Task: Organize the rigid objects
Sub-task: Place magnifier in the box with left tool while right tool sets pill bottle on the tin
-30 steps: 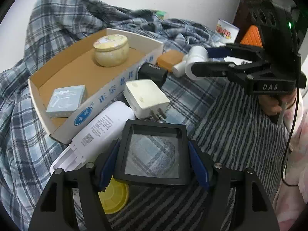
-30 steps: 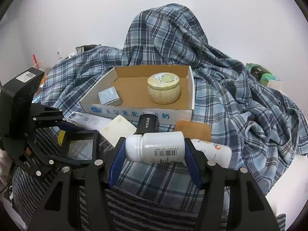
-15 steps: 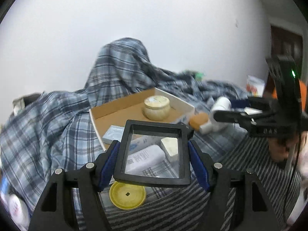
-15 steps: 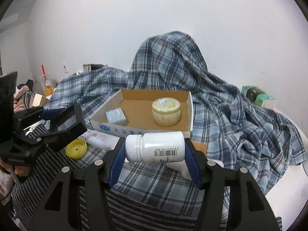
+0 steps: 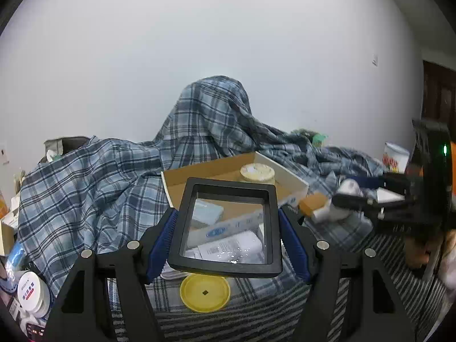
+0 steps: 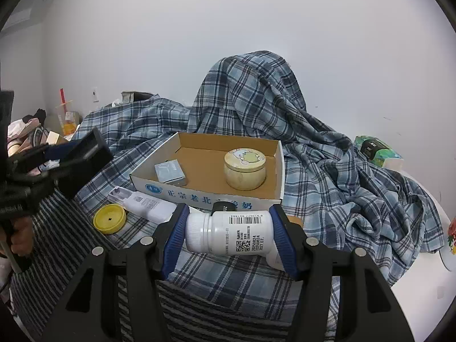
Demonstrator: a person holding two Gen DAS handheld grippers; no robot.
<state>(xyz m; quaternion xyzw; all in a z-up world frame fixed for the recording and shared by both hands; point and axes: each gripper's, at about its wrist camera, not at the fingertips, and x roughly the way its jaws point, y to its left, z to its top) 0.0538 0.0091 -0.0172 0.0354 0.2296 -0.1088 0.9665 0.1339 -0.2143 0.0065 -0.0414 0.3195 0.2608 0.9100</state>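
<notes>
Left wrist view: left gripper (image 5: 228, 236) clamped on black-framed lens (image 5: 228, 228), above yellow lid (image 5: 204, 292). Right gripper (image 6: 229, 235) clamped on white bottle (image 6: 228, 235), near box (image 6: 211, 193).

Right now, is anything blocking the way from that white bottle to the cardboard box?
Nothing visible does. The right claw holds the white bottle sideways in front of the box, whose near wall is low. Inside, a round tin and a small grey box leave bare floor between them.
</notes>
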